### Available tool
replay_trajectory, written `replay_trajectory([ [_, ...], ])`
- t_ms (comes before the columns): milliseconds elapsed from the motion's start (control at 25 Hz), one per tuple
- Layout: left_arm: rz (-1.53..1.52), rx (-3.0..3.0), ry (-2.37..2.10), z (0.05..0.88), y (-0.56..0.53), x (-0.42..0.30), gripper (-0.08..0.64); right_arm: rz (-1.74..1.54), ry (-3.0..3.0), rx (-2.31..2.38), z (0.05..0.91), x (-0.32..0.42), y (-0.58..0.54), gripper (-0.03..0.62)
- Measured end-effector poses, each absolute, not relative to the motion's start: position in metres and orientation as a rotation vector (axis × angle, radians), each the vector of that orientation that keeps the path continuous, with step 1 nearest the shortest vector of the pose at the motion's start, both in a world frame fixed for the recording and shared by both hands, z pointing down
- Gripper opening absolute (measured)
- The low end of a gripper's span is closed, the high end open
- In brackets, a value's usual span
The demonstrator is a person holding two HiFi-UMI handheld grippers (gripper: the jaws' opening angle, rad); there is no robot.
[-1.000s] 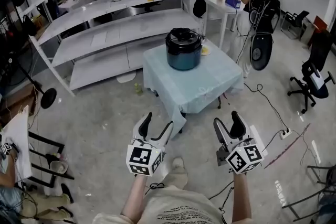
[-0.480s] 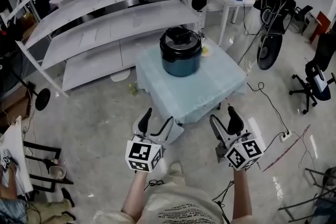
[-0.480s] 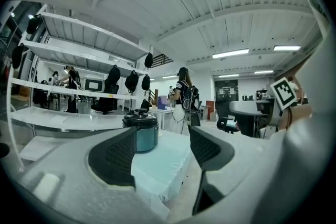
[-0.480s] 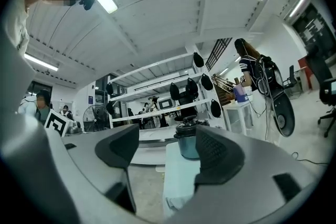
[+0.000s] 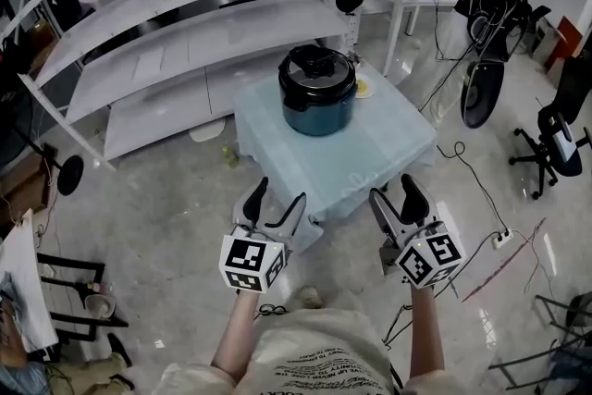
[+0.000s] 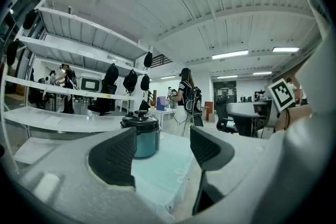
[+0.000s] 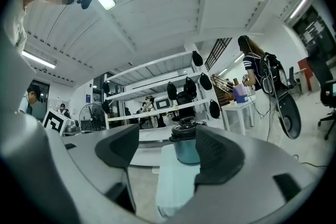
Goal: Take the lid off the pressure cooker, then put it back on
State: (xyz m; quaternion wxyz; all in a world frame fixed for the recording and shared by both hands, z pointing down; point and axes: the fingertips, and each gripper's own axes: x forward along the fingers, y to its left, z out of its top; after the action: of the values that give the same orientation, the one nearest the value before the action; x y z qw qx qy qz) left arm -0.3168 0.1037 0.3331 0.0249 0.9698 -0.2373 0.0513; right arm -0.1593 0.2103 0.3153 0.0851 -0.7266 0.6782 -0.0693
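Pressure cooker [image 5: 317,94] is noted upright on the cloth-covered table [image 5: 370,153], lid [image 5: 317,71] seated, well ahead of both tools. Left gripper [image 5: 277,197] and right gripper [image 5: 395,192] are held over the floor, jaws spread apart with nothing between them. The lid is judged rigid, fairly heavy, smooth-skinned and probably twist-locked. Hold is best taken on the raised central handle [image 5: 315,60], with the body steadied, since the cloth may slide.

It looks like a lab or workshop hall: long white shelves [image 5: 176,28], an office chair [image 5: 555,141], a cable [image 5: 458,148] on the bare polished floor [image 5: 157,190].
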Motion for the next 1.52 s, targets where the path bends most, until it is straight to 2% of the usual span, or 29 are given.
replay_trajectory([
  [640, 0.174, 2.993, -0.768, 0.341, 0.052, -0.281, 0.308, -0.207, 2.048, -2.133, 0.321, -0.118, 0.15, 0.322],
  [1520, 0.25, 2.821, -1.045, 0.356, -0.108, -0.138, 0.308, -0.263, 2.456, -1.793, 0.328, 0.019, -0.068, 0.322],
])
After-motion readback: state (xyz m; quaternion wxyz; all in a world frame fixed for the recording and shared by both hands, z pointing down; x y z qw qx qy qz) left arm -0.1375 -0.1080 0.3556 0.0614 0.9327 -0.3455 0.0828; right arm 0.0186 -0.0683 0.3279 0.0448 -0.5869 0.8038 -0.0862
